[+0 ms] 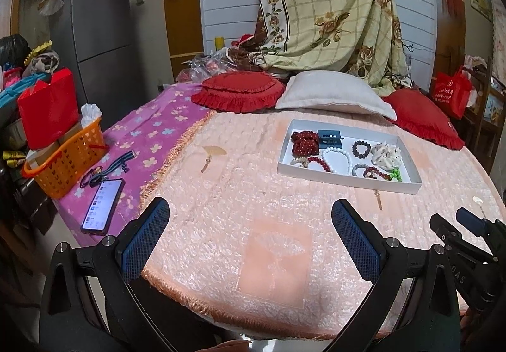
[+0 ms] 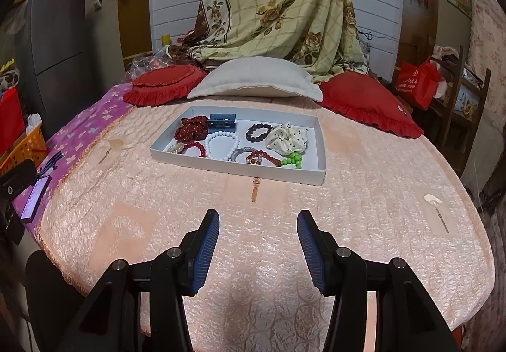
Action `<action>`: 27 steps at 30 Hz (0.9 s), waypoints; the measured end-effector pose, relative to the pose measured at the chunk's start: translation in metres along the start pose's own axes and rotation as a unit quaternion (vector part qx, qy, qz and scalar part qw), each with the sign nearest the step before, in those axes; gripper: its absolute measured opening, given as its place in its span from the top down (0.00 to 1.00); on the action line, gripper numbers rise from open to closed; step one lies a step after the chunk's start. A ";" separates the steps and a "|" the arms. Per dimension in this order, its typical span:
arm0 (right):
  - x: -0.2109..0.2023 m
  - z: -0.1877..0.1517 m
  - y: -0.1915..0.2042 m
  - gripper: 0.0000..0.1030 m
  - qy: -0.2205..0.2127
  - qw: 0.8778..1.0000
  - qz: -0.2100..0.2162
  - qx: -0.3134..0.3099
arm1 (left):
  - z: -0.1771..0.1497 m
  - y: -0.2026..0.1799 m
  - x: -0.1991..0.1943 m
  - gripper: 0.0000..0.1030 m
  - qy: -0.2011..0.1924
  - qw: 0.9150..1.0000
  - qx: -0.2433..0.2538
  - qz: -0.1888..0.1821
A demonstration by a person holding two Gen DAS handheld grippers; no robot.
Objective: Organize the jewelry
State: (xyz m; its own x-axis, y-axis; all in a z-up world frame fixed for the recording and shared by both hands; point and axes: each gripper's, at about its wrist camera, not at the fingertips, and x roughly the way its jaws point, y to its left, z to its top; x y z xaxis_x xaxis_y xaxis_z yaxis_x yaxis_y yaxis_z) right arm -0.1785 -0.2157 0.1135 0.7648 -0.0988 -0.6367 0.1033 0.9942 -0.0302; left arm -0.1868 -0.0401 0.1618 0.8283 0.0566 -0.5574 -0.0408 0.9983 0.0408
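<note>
Left gripper (image 1: 249,235) spread wide, nothing inside. Right gripper (image 2: 257,244) partly spread, also nothing inside. Both low over the pink bedspread (image 2: 268,257). Farther ahead, a white tray (image 2: 240,170) flat on the bed, full of bead bracelets (image 2: 221,145), a spotted cream scrunchie (image 2: 286,138), a blue clip (image 2: 222,122). Behind it, a white pillow (image 2: 253,80) between red cushions (image 2: 367,102).

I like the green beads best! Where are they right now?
The green beads lie in the white tray on the bed, at its near right corner in the right wrist view, just right of a dark red bead bracelet and below the cream spotted scrunchie.
</note>
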 end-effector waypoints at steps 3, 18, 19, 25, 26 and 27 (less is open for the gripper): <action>0.001 -0.001 0.002 0.52 0.001 1.000 0.000 -0.002 | 0.000 0.000 0.001 0.00 0.002 1.000 -0.003 0.000; 0.004 -0.003 0.009 0.52 0.004 1.000 -0.002 -0.012 | -0.002 0.001 0.005 0.00 0.009 1.000 -0.002 0.000; 0.004 -0.003 0.010 0.52 0.004 1.000 -0.002 -0.012 | -0.002 0.001 0.006 0.00 0.010 1.000 -0.002 0.000; 0.009 -0.006 0.009 0.52 0.011 1.000 -0.002 -0.012 | -0.006 0.003 0.014 0.00 0.026 1.000 -0.002 0.005; 0.009 -0.007 0.009 0.52 0.012 1.000 -0.002 -0.011 | -0.006 0.003 0.015 0.00 0.029 1.000 -0.002 0.005; 0.010 -0.008 0.009 0.52 0.013 1.000 -0.002 -0.011 | -0.007 0.003 0.018 0.00 0.033 0.999 -0.002 0.005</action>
State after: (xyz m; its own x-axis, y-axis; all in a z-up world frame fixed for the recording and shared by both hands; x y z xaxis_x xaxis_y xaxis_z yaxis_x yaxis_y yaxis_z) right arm -0.1744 -0.2074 0.1008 0.7471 -0.1017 -0.6568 0.0917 0.9945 -0.0498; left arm -0.1760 -0.0358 0.1466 0.7887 0.0662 -0.6112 -0.0508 0.9978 0.0424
